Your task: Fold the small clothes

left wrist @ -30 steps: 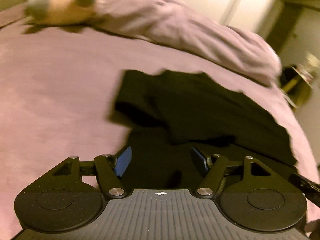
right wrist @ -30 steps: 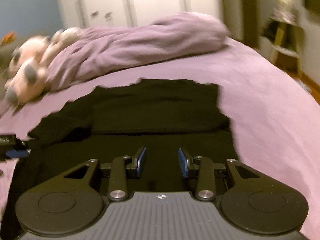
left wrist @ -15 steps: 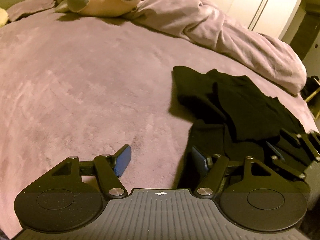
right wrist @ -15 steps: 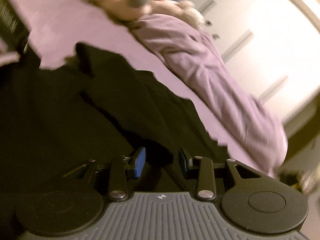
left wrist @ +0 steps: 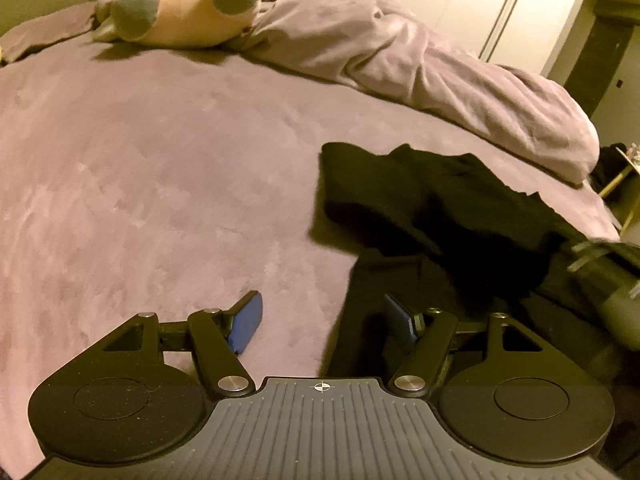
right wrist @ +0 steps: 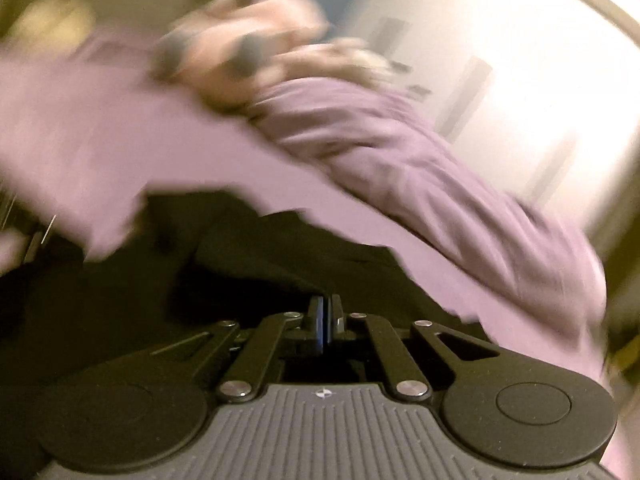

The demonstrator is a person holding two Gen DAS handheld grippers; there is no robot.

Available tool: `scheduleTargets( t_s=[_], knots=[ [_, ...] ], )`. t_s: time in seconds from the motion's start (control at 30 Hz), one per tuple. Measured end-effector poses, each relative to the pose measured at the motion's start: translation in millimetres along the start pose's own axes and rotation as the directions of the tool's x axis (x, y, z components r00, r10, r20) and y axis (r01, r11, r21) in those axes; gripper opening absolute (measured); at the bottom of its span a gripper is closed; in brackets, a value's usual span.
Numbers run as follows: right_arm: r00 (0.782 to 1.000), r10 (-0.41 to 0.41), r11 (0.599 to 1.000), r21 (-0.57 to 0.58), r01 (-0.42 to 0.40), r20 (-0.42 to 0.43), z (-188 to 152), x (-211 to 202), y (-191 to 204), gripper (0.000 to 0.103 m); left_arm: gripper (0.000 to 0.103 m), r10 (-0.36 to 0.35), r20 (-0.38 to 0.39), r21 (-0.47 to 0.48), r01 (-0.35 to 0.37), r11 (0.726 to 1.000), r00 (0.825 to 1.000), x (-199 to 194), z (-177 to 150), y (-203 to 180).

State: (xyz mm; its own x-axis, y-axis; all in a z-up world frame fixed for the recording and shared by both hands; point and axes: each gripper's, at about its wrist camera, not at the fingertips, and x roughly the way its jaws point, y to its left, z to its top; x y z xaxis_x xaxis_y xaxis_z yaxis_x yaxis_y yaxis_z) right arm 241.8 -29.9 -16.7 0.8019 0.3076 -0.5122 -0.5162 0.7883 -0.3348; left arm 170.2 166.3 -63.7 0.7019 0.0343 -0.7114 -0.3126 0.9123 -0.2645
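We're over a purple bedspread (left wrist: 140, 168) with a black garment (left wrist: 440, 216) lying crumpled on it, right of centre in the left wrist view, its far part bunched into folds and its near edge running down toward our left gripper (left wrist: 320, 320). Left jaws are spread wide with nothing between the blue pads (left wrist: 248, 322); the left pad sits over bare bedspread, the right one over the near edge of the black fabric, contact can't be confirmed. Our right gripper (right wrist: 325, 322) has its jaws pressed together, pads face to face. It sits low over the black garment (right wrist: 248, 264), but the view is motion-blurred and the cloth is dark, so we can't tell whether any fabric is pinched between the pads. In the left wrist view a blurred grey shape at the far right edge, on the garment, is probably the right gripper (left wrist: 600, 264); too smeared to read. Far side of the bed: a rumpled purple duvet (left wrist: 420, 68) runs from centre to right, and a pink plush toy (left wrist: 188, 4) with grey feet lies at the far left, touching the duvet's end. White wardrobe doors (left wrist: 480, 4) stand behind the bed. Right wrist view is tilted, with the same plush toy (right wrist: 240, 56) and duvet (right wrist: 420, 168) smeared across the upper half.
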Motion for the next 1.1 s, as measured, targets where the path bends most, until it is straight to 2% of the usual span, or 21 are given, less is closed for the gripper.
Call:
scheduleTargets(
  t_s=[0.03, 0.07, 0.1, 0.13, 0.17, 0.2, 0.23, 0.3, 0.37, 0.5, 0.53, 0.6, 0.63, 0.67, 0.7, 0.73, 0.83, 0.93, 1.0, 1.03, 1.1],
  knots=[
    [1.000, -0.026, 0.990, 0.136, 0.026, 0.001, 1.0, -3.5, -21.6, 0.001, 0.072, -0.004, 0.004, 0.005, 0.004, 1.000, 1.000, -0.1, 1.1, -1.9],
    [0.999, -0.050, 0.951, 0.307, 0.050, -0.008, -1.9, -6.8, -49.1, 0.001, 0.072, -0.008, 0.006, 0.011, 0.008, 1.000, 1.000, 0.0, 1.9, -4.1],
    [0.998, -0.063, 0.864, 0.498, 0.069, -0.029, -11.1, -10.5, -80.5, 0.001, 0.072, -0.013, 0.008, 0.018, 0.012, 1.000, 1.000, 0.7, 2.8, -6.7],
    [0.996, -0.068, 0.740, 0.666, 0.090, -0.059, -26.5, -14.1, -109.7, 0.001, 0.072, -0.018, 0.009, 0.027, 0.018, 0.999, 1.000, 2.1, 3.8, -10.2],
    [0.993, -0.066, 0.629, 0.769, 0.114, -0.094, -43.0, -15.4, -130.9, 0.002, 0.072, -0.023, 0.007, 0.036, 0.023, 0.999, 1.000, 4.0, 4.7, -14.1],
    [0.990, -0.061, 0.552, 0.822, 0.142, -0.130, -58.1, -16.3, -145.3, 0.002, 0.072, -0.027, 0.004, 0.045, 0.027, 0.999, 1.000, 5.7, 5.4, -18.4],
    [0.985, -0.054, 0.517, 0.839, 0.168, -0.164, -71.4, -17.5, -155.1, 0.006, 0.072, -0.034, 0.003, 0.055, 0.033, 0.998, 0.999, 7.4, 6.0, -22.7],
    [0.965, -0.067, 0.510, 0.822, 0.251, -0.254, -90.3, -19.0, -166.0, 0.007, 0.072, -0.036, 0.004, 0.079, 0.036, 0.996, 0.999, 11.1, 7.0, -31.2],
    [0.961, -0.056, 0.503, 0.824, 0.263, -0.272, -103.5, -23.9, -172.3, 0.007, 0.072, -0.032, 0.000, 0.094, 0.032, 0.995, 0.999, 15.5, 8.1, -37.1],
    [0.957, -0.025, 0.527, 0.810, 0.257, -0.288, -111.9, -29.2, -171.1, 0.027, 0.072, -0.017, -0.017, 0.105, 0.019, 0.994, 1.000, 23.4, 10.8, -43.5],
    [0.960, -0.027, 0.583, 0.776, 0.243, -0.280, -105.3, -30.4, -166.8, 0.027, 0.072, -0.015, -0.019, 0.104, 0.017, 0.994, 1.000, 23.8, 11.3, -43.7],
    [0.970, -0.051, 0.756, 0.625, 0.192, -0.236, -83.9, -23.8, -147.1, 0.035, 0.072, -0.018, -0.019, 0.101, 0.020, 0.995, 1.000, 23.9, 11.5, -43.3],
    [0.977, -0.055, 0.850, 0.503, 0.154, -0.207, -74.8, -25.1, -130.1, 0.044, 0.072, -0.016, -0.021, 0.099, 0.018, 0.995, 1.000, 24.4, 11.2, -42.9],
    [0.980, -0.048, 0.903, 0.411, 0.124, -0.191, -71.2, -28.5, -114.8, 0.050, 0.072, -0.013, -0.022, 0.098, 0.015, 0.995, 1.000, 24.6, 10.9, -42.5],
    [0.982, -0.038, 0.949, 0.303, 0.093, -0.182, -68.7, -27.2, -98.4, 0.050, 0.072, -0.010, -0.025, 0.095, 0.013, 0.995, 1.000, 25.1, 10.1, -42.1],
    [0.983, -0.034, 0.974, 0.215, 0.073, -0.180, -68.6, -25.4, -84.9, 0.050, 0.072, -0.010, -0.029, 0.092, 0.013, 0.996, 1.000, 25.5, 9.6, -41.4],
    [0.978, -0.076, 0.997, -0.021, 0.073, -0.196, -74.0, -11.7, -50.6, 0.050, 0.072, -0.012, -0.034, 0.088, 0.015, 0.996, 0.999, 24.3, 7.7, -39.5],
    [0.974, -0.129, 0.986, -0.132, 0.105, -0.187, -78.5, 2.6, -39.5, 0.049, 0.072, -0.009, -0.034, 0.095, 0.012, 0.995, 0.999, 23.6, 7.7, -37.9],
    [0.977, -0.122, 0.983, -0.156, 0.095, -0.175, -77.4, 8.3, -37.4, 0.030, 0.072, -0.006, -0.032, 0.091, 0.009, 0.996, 0.999, 23.0, 8.3, -36.7],
    [0.977, -0.105, 0.986, -0.149, 0.077, -0.186, -75.7, 11.6, -37.7, 0.011, 0.072, -0.006, -0.030, 0.088, 0.008, 0.996, 1.000, 22.8, 9.1, -36.1],
    [0.979, -0.096, 0.988, -0.135, 0.072, -0.181, -70.7, 10.9, -37.0, 0.009, 0.072, -0.006, -0.026, 0.084, 0.008, 0.996, 1.000, 22.4, 10.5, -35.5]
  ],
)
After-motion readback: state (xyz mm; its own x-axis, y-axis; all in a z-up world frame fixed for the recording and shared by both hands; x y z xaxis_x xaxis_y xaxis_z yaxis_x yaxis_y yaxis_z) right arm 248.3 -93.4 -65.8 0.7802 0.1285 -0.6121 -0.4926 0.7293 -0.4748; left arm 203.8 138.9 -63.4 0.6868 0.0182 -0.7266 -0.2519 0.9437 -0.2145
